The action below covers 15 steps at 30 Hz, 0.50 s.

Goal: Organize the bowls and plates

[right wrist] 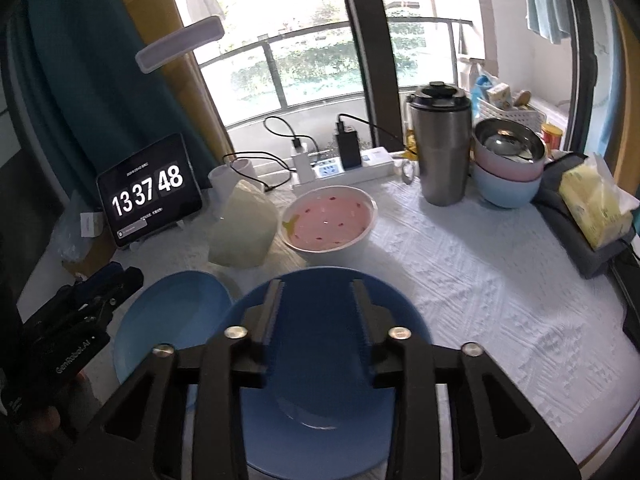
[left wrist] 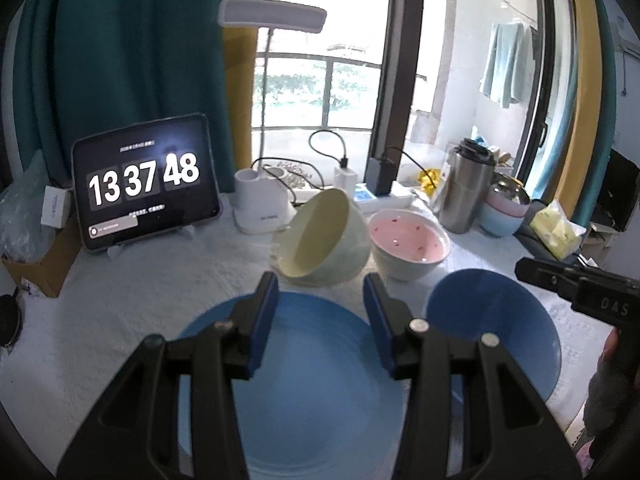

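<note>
Two grippers hang empty over the table — the left gripper (left wrist: 320, 300) with jaws parted above the light blue plate (left wrist: 296, 392), the right gripper (right wrist: 316, 300) likewise parted, nothing between its pads, above the dark blue plate (right wrist: 320, 380); the plates lie side by side, unstacked. Beyond them the green bowl (left wrist: 320, 240) tips on its side against the pink bowl (left wrist: 408, 244) — so, by my reckoning, nearly all the sorting is left.

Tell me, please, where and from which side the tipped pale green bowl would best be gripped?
Probably the raised rim of the pale green bowl, one finger inside and one outside. It lies tilted on its side, mouth facing the left gripper, so that thin upper edge is exposed; come from the near side, clear of the pink bowl.
</note>
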Tool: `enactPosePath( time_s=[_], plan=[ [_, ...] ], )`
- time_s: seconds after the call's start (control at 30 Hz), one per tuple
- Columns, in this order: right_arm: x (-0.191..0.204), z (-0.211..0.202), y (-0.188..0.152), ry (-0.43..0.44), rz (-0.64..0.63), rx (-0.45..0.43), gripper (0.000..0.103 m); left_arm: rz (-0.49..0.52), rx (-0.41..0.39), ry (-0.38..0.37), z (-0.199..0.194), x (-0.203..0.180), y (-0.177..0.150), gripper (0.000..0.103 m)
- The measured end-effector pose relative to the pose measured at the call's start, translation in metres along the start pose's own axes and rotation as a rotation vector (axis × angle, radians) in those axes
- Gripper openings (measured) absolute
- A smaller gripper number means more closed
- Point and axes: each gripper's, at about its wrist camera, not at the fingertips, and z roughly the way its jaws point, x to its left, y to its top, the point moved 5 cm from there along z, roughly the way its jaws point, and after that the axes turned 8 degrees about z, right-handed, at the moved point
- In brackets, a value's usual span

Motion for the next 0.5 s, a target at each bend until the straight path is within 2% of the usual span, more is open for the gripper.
enactPosePath(
  time_s=[0.27, 0.5],
  plan=[
    [0.032, 0.024, 0.006, 0.022, -0.026, 0.030, 0.037, -0.105, 0.024, -0.008, 0.017, 0.028, 0.002, 0.054],
    [0.064, 0.040, 0.021, 0.028, -0.107, 0.033, 0.037, -0.164, 0.045, -0.030, 0.037, 0.042, 0.007, 0.056]
  ],
)
